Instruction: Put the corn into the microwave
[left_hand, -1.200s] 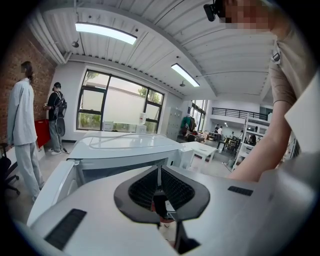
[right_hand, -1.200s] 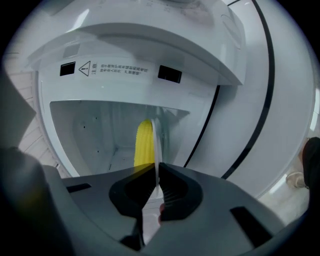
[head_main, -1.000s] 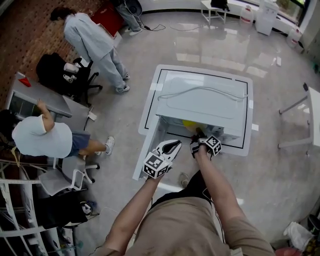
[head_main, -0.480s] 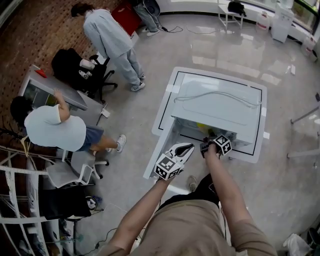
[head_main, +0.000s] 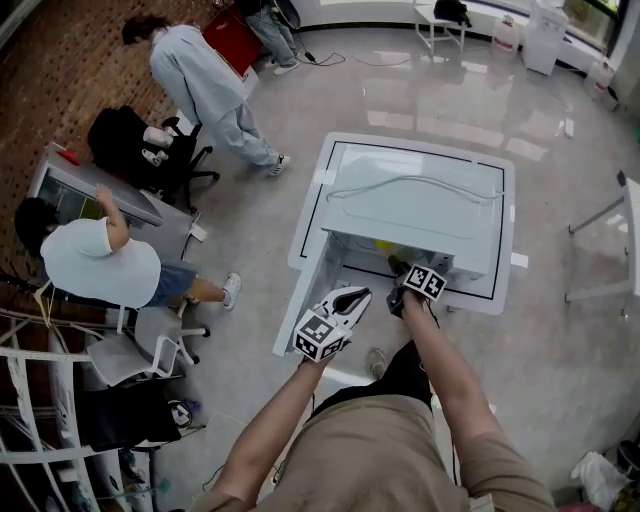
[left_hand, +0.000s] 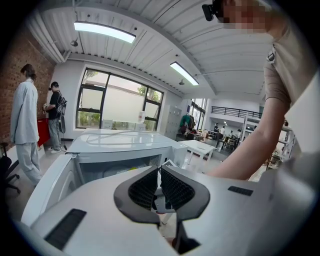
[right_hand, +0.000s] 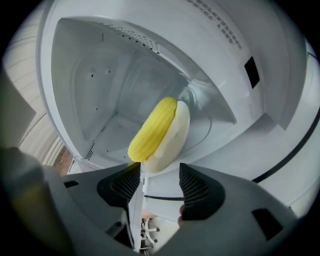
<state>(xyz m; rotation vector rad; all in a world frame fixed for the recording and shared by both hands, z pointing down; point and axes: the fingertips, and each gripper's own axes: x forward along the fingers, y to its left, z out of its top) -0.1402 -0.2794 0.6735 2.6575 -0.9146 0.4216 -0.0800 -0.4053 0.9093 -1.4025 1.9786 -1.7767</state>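
We hold the right gripper (right_hand: 159, 185) at the mouth of the microwave (head_main: 415, 205), its jaws standing wide apart and pressing on nothing. The corn (right_hand: 152, 129) lies inside the microwave, slanting from the front lip toward the back, yellow kernels on one side and pale husk on the other. Its near end sits just beyond our jaw tips, and we cannot tell whether it brushes the left-hand pad. Behind and to the left of the corn the microwave's floor runs bare up to the perforated side wall. The ceiling and right wall close in nearer. The front lip passes just under the jaws. The door (head_main: 300, 300) hangs open at the microwave's left side. Our left gripper (left_hand: 160, 182) hovers in front of the microwave, beside that door, with its jaws drawn together on nothing. The microwave stands on a white table (head_main: 500, 290) edged with a black line, and broad shiny floor lies around it. Compared with a second ago, the right jaws have just been opening and the corn now rests free between and beyond them. The left gripper keeps its place beside the door, and the right gripper remains at the microwave's opening.
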